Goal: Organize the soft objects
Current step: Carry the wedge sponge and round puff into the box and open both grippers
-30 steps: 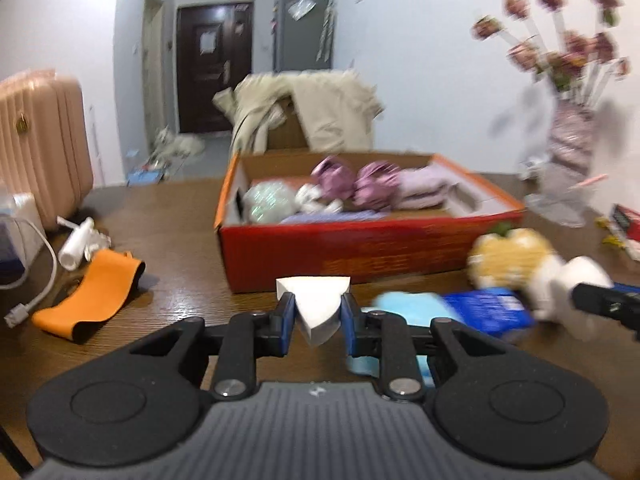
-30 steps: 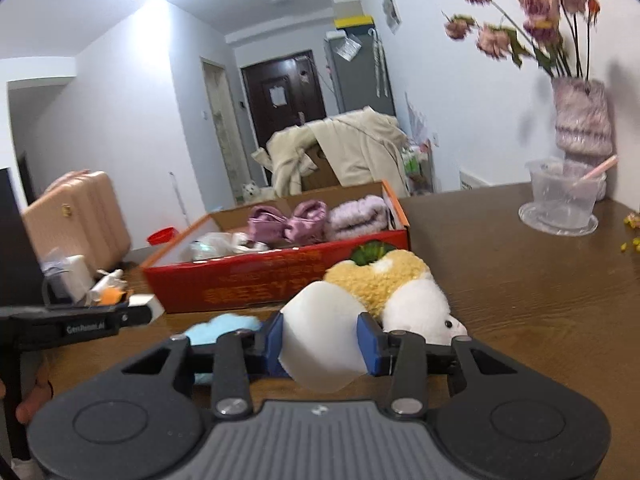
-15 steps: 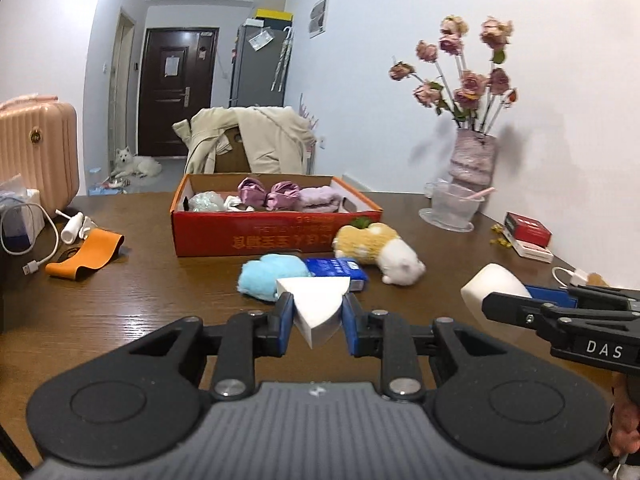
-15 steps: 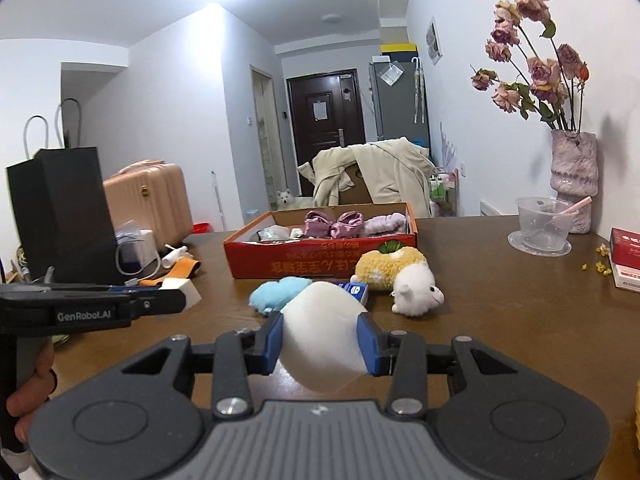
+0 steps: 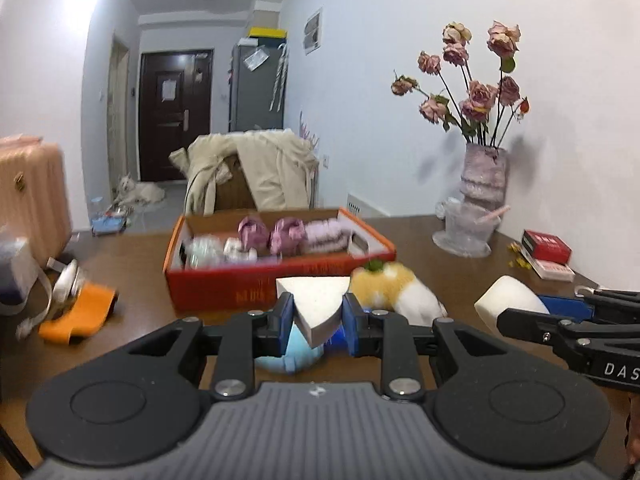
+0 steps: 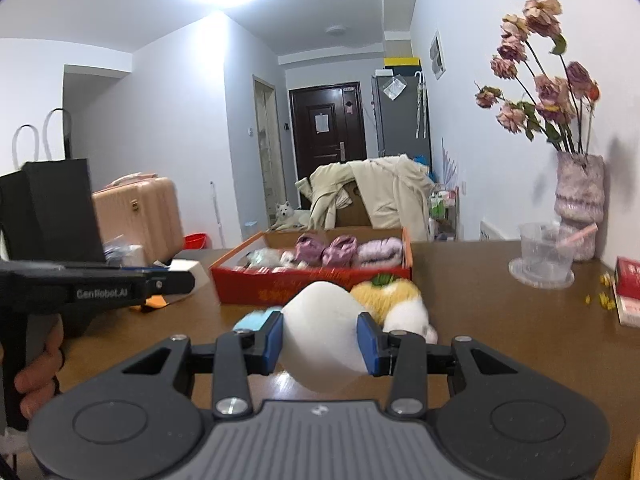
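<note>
White wedge sponge [image 5: 316, 304] pinched in left tool [image 5: 316, 322]; rounded sponge [image 6: 320, 336] pinched in right tool [image 6: 320, 344].

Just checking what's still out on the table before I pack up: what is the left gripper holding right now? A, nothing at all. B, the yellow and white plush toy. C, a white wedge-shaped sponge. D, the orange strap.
C: the left gripper is shut on the white wedge-shaped sponge, pinched between its blue pads, while the plush toy and orange strap lie on the table.
</note>
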### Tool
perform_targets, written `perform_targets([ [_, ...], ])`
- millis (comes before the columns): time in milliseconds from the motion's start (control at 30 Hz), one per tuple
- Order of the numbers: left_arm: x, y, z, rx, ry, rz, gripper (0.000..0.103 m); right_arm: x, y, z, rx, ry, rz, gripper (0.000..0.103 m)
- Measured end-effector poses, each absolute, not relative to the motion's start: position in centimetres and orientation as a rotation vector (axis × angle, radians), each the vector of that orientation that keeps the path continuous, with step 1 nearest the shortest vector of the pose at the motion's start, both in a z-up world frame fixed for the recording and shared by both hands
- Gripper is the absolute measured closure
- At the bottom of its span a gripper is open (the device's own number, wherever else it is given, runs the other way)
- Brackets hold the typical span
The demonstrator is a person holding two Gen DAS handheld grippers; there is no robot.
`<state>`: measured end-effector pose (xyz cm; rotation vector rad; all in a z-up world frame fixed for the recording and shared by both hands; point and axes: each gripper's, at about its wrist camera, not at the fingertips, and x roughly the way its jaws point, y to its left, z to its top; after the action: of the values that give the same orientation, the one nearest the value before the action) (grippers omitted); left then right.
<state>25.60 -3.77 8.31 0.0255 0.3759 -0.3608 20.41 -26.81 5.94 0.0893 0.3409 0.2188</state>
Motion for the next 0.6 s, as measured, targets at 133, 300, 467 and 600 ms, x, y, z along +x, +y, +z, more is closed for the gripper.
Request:
perform_targets([
  [133,32.4,-4.6,9.5,0.028,0.378,-0.391,0.077,26.7,-26.9,7.0,0.080,0.342,0.196,0.064],
  [300,41.9,-5.5,9.5,0.020,0.449,-0.423,0.077,35.4,-26.7,7.2,0.047,0.371,0.168,0.064],
  [467,51.0,-7.1,7.8,0.061,0.513,-0.412,0.077,44.4,-26.1,6.1,0.000,0.436,0.158,0.064],
  [600,56.5,-8.2,5.9,0.077,0.568,-0.432,0.077,50.3,-25.9,4.3,-0.011,0.502,0.139,0.064],
])
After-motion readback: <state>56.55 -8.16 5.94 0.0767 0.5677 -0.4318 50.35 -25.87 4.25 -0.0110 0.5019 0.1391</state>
